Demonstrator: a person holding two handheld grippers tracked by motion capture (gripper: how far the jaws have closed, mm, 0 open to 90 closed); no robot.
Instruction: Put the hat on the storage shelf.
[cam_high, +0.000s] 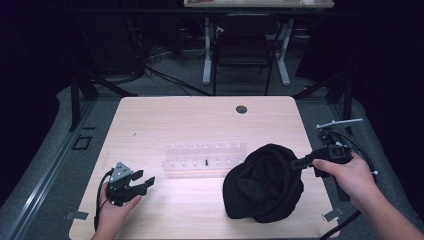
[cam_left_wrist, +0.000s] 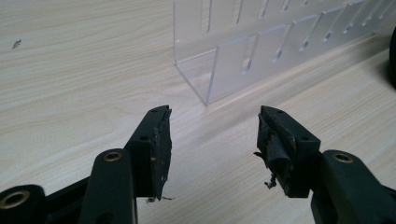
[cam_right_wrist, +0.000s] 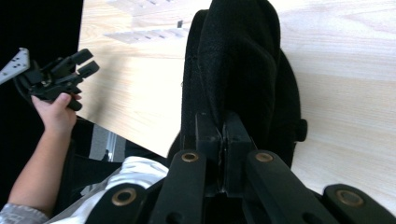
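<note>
a dark room surrounds a pale wood-grain table (cam_high: 165, 115) with rounded corners and a round black grommet (cam_high: 241, 109) near its far edge. beyond it stand a dark chair (cam_high: 242, 47) and the white legs of a second desk (cam_high: 207, 50), with cables on the grey floor. a clear acrylic rack (cam_high: 205, 159) with slotted dividers lies at the table's centre. the black cap (cam_high: 263, 182), of soft knitted fabric bunched into a rounded mound, sits right of the rack, near the front edge, with its right rim raised. the right gripper (cam_high: 299, 162) is clamped on that rim, jaws pressed together with fabric between them. the left gripper (cam_high: 142, 182) rests at the front left, jaws spread apart, nothing between its worn black pads (cam_left_wrist: 161, 149).
</note>
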